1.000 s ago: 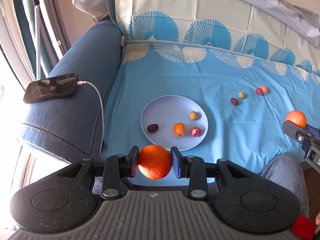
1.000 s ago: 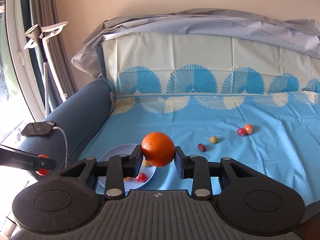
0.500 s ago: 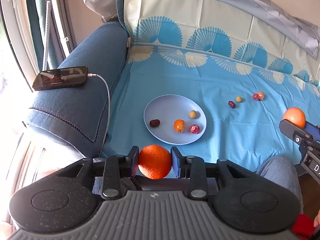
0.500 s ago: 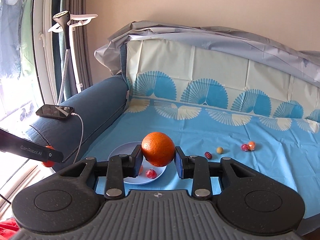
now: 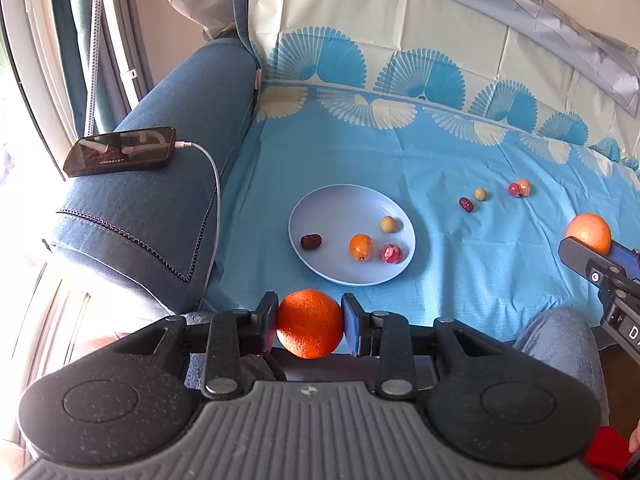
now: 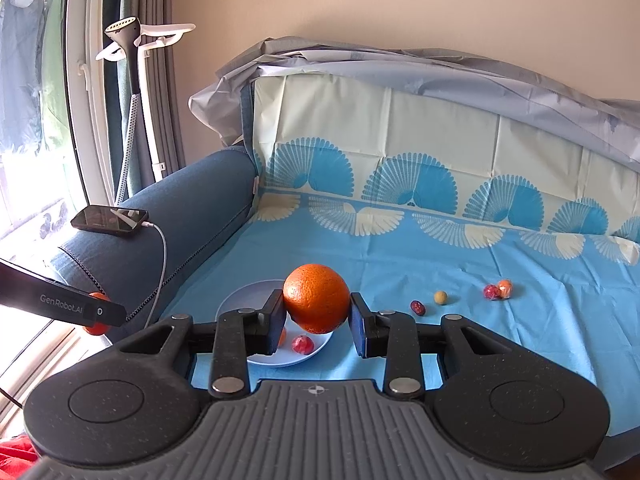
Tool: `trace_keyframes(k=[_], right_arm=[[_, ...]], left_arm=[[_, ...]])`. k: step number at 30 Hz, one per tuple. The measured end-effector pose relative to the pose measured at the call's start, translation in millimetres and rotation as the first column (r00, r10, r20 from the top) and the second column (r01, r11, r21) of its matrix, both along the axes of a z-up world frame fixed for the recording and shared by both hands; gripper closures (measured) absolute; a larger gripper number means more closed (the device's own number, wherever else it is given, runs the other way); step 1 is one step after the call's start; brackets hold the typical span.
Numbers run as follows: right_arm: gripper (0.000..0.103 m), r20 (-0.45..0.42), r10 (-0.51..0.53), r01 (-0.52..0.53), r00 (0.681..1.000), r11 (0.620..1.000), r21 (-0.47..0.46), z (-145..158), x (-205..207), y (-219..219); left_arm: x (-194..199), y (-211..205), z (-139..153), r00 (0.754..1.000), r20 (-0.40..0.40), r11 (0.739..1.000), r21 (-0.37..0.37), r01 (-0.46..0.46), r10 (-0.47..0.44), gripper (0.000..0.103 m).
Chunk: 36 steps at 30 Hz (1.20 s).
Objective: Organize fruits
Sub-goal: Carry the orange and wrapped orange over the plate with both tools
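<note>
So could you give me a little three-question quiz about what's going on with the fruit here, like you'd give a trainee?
1. True or false: each gripper, left and right, is shut on an orange.
2. How many small fruits lie on the blue plate in the left wrist view?
A) two B) four C) six
3. Fill in: the phone lies on the sofa's ____ with a white cable plugged in.

Key:
1. True: left orange, right orange.
2. B: a dark date, a small orange fruit, a red one and a pale round one.
3. armrest.
</note>
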State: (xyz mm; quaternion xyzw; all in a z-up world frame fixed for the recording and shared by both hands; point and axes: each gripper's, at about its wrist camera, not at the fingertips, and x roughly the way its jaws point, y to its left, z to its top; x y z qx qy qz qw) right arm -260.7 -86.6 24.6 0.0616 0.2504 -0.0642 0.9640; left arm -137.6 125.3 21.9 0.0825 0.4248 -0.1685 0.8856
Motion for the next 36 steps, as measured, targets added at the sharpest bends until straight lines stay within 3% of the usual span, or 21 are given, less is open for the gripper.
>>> trace_keyframes(k=[36], right_arm=[[0.068, -0.075, 0.016, -0.014, 0.997, 1.000, 0.018, -17, 30, -4]], left_arm=[[30, -1, -13, 0.998, -0.033, 0.999, 0.012, -0.044, 0.044, 0.065]])
